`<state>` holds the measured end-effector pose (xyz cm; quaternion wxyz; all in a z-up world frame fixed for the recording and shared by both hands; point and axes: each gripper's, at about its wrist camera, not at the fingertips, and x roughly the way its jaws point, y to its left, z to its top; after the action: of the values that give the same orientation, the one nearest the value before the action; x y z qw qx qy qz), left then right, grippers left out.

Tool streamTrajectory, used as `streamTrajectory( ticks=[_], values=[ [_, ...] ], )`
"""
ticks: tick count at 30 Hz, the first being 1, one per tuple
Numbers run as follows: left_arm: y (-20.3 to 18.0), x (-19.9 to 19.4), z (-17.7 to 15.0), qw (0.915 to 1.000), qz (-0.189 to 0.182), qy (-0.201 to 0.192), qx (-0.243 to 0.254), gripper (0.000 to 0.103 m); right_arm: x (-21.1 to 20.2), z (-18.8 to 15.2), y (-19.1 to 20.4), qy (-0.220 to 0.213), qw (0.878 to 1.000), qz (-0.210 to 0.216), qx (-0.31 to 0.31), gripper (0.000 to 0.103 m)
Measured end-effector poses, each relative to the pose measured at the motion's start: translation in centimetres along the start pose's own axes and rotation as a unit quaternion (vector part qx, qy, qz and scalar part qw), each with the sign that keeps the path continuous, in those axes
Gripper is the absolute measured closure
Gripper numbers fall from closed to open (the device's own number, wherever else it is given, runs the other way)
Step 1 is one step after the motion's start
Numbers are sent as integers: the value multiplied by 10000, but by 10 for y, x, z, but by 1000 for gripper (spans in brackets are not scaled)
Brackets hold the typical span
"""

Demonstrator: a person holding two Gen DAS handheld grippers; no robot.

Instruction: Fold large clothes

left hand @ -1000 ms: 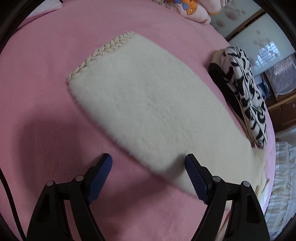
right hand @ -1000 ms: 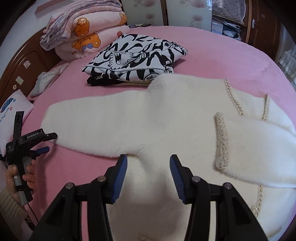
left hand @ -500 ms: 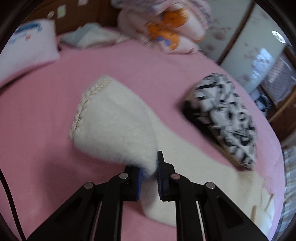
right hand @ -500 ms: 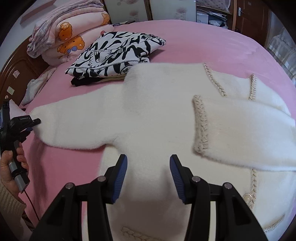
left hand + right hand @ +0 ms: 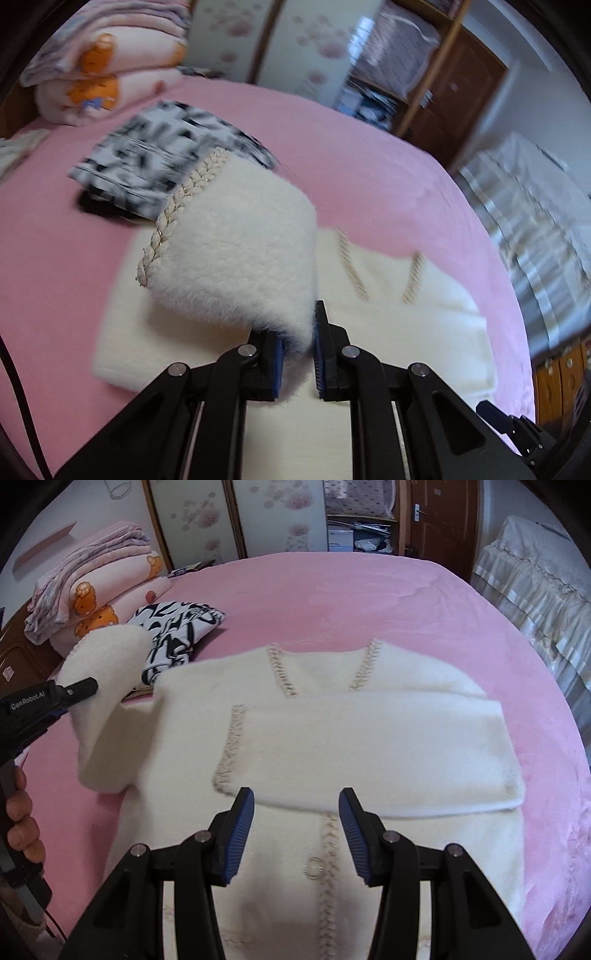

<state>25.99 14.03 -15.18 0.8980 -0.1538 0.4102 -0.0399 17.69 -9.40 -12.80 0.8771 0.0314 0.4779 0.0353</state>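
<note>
A fluffy white cardigan [image 5: 317, 746] with braided trim lies front up on the pink bed [image 5: 332, 590]. One sleeve [image 5: 388, 753] is folded across its chest. My left gripper [image 5: 297, 354] is shut on the other sleeve [image 5: 236, 236] near the cuff and holds it lifted over the cardigan's body [image 5: 406, 332]; it shows at the left of the right wrist view [image 5: 79, 690] with the raised sleeve [image 5: 107, 657]. My right gripper [image 5: 295, 834] is open and empty, hovering over the cardigan's lower front.
A folded black-and-white garment [image 5: 177, 627] lies just beyond the cardigan's left shoulder. Stacked pink quilts [image 5: 92, 594] sit at the bed's head. A draped piece of furniture [image 5: 535, 583] stands to the right, and wardrobe doors [image 5: 236, 517] stand behind.
My left gripper closed on the flat sleeve, lifted it and swung it up toward the cardigan's body. My right gripper moved forward over the cardigan and stayed open.
</note>
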Motion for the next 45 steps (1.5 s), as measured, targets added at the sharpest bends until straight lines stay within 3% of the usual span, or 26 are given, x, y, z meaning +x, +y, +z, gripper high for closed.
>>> streamTrajectory(
  ticks=[4, 7, 10, 13, 14, 15, 20, 23, 26, 30, 35, 42, 45],
  values=[
    [-67, 47, -30, 9978, -126, 304, 576, 92, -1, -11, -49, 16, 9996, -226, 151, 55],
    [-102, 78, -63, 9898, 67, 626, 1277, 91, 3, -18, -82, 60, 9991, -322, 261, 55],
    [-111, 102, -90, 9808, -41, 1329, 1425, 67, 11, -24, -105, 170, 9987, -366, 307, 55],
    [-104, 95, -92, 9834, -279, 1316, 1220, 37, 19, -26, -118, 291, 9986, -314, 306, 55],
    [-101, 91, -90, 9846, -306, 1310, 1119, 21, 20, -27, -120, 288, 9987, -295, 290, 55],
    [-97, 87, -88, 9861, -320, 1274, 1018, 18, 21, -26, -121, 279, 9989, -281, 259, 55],
    [-75, 73, -71, 9882, -522, 1344, 519, 17, 23, -21, -117, 239, 9995, -106, 161, 55],
    [-65, 56, -58, 9906, -402, 1221, 466, 18, 26, -13, -114, 254, 9996, 27, 81, 55],
    [-41, 36, -46, 9928, -105, 1038, 585, 17, 32, -2, -110, 314, 9992, 239, 43, 50],
    [3, 21, -26, 9916, 590, 849, 774, 17, 48, 17, -108, 385, 9981, 476, -8, 46],
    [72, 25, -9, 9897, 1123, 824, 331, 18, 92, 42, -108, 623, 9962, 607, 81, 46],
    [164, 45, 0, 9870, 813, 1208, -686, 18, 141, 49, -90, 978, 9919, 814, 30, 47],
    [176, 59, 0, 9852, 628, 1418, -730, 18, 138, 44, -77, 879, 9930, 742, -274, 79]
  ],
)
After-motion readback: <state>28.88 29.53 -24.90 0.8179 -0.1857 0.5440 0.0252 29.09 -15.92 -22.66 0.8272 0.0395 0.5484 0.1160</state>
